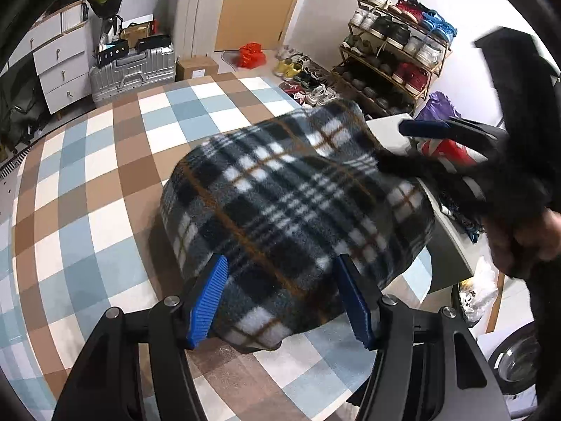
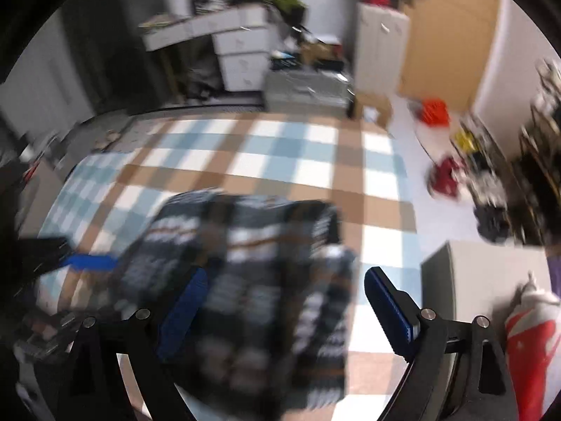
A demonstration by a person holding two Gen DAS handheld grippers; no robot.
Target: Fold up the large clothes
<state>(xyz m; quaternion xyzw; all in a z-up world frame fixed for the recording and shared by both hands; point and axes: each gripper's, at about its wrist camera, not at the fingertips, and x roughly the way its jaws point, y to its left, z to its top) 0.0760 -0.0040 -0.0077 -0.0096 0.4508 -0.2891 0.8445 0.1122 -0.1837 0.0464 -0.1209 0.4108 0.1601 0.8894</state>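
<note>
Plaid fleece (image 1: 298,203) bunched between left gripper (image 1: 280,301) pads (right view blurred)

Checked rug (image 1: 115,161) in blue, brown and white covering the floor. Beyond its far edge: white drawers (image 1: 59,70), silver suitcase (image 1: 131,70) bearing dark boxes, cardboard box (image 1: 196,66), white cabinet (image 1: 198,10) beside a wooden door (image 1: 259,3). Right wall: shoe rack (image 1: 392,52), full, with loose shoes (image 1: 301,80) on the floor before it. Red bag (image 1: 250,55) near the door.
</note>
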